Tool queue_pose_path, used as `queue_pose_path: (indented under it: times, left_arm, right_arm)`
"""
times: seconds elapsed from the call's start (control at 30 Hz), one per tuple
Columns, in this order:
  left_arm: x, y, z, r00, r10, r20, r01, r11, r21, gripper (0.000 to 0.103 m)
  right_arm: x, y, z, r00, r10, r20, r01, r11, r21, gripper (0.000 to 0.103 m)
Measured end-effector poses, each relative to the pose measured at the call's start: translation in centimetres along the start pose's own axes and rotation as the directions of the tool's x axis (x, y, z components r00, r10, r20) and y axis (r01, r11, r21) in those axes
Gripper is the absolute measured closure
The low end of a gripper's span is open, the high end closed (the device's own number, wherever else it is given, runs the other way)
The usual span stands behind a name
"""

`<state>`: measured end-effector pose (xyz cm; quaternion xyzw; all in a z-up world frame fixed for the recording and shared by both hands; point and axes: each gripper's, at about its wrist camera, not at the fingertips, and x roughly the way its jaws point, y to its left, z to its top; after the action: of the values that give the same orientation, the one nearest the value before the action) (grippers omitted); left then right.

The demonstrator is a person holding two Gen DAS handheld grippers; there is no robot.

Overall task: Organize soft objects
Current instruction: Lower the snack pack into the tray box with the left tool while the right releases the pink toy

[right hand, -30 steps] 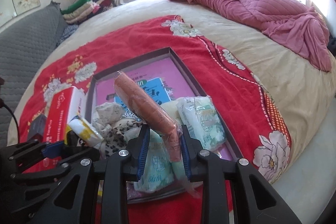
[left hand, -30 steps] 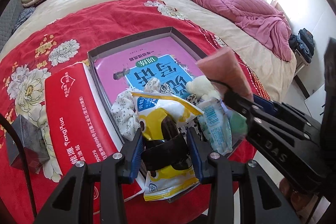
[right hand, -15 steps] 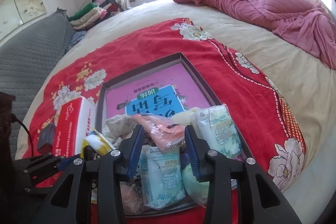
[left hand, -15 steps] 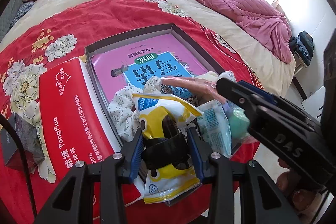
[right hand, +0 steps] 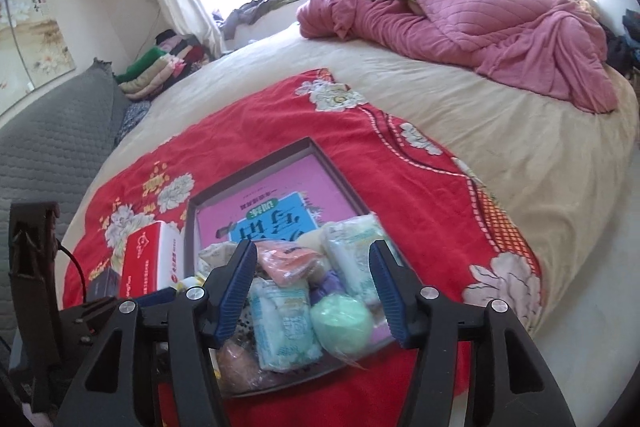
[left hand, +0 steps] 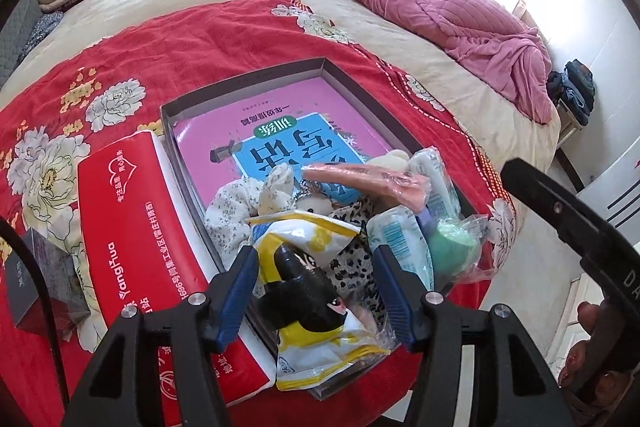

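A grey shallow box (left hand: pixel 248 79) (right hand: pixel 256 171) lies on the red flowered blanket and holds a pink book and a pile of soft things. A salmon-pink wrapped roll (left hand: pixel 364 179) (right hand: pixel 288 263) lies on top of the pile. A yellow packet with a black toy (left hand: pixel 308 287) lies at the box's near end between my left gripper's (left hand: pixel 316 291) open fingers. My right gripper (right hand: pixel 312 291) is open and empty, above a green ball (right hand: pixel 342 323) and pale tissue packs (right hand: pixel 284 327).
A red tissue pack (left hand: pixel 136 247) lies left of the box, with a dark small box (left hand: pixel 36 279) beyond it. A pink quilt (right hand: pixel 480 27) is heaped at the far side of the bed. The bed edge and floor are at right.
My right gripper has let go of the salmon-pink roll, which now lies on the pile, and has drawn back. My left gripper has opened around the yellow packet.
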<state>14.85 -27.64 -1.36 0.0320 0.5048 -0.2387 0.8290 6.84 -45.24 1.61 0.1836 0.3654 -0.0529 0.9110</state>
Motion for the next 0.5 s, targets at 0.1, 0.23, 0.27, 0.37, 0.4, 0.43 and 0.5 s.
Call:
queue_pose_path:
  times: [0.1, 0.23, 0.27, 0.37, 0.4, 0.43, 0.5]
  left_arm:
    - [-0.1, 0.0, 0.1, 1.000, 0.006, 0.004, -0.006, 1.000, 0.001, 0.039]
    - [-0.2, 0.3, 0.0, 1.000, 0.003, 0.006, -0.003, 1.000, -0.007, 0.038]
    - [-0.2, 0.4, 0.0, 1.000, 0.007, 0.006, -0.007, 1.000, -0.009, 0.038]
    - [-0.3, 0.7, 0.0, 1.000, 0.005, 0.007, -0.005, 1.000, -0.018, 0.037]
    - [-0.4, 0.7, 0.0, 1.000, 0.001, 0.009, 0.000, 1.000, -0.021, 0.037]
    - [-0.5, 0.8, 0.0, 1.000, -0.003, 0.013, 0.004, 1.000, -0.024, 0.037]
    - [-0.7, 0.8, 0.0, 1.000, -0.007, 0.022, 0.008, 1.000, -0.025, 0.035]
  right_arm:
    - [-0.4, -0.2, -0.1, 1.000, -0.001, 0.004, 0.001, 1.000, 0.006, 0.043]
    - [-0.9, -0.3, -0.1, 1.000, -0.003, 0.013, 0.003, 1.000, 0.008, 0.043]
    - [-0.9, -0.3, 0.0, 1.000, 0.004, 0.015, -0.004, 1.000, 0.009, 0.043]
    - [-1.2, -0.2, -0.1, 1.000, 0.005, 0.019, -0.005, 1.000, 0.009, 0.043]
    - [-1.2, -0.2, -0.2, 1.000, 0.003, 0.020, -0.003, 1.000, 0.008, 0.043]
    - [-1.3, -0.2, -0.2, 1.000, 0.001, 0.020, -0.001, 1.000, 0.008, 0.043]
    - [-1.5, -0.2, -0.2, 1.000, 0.003, 0.024, -0.003, 1.000, 0.009, 0.043]
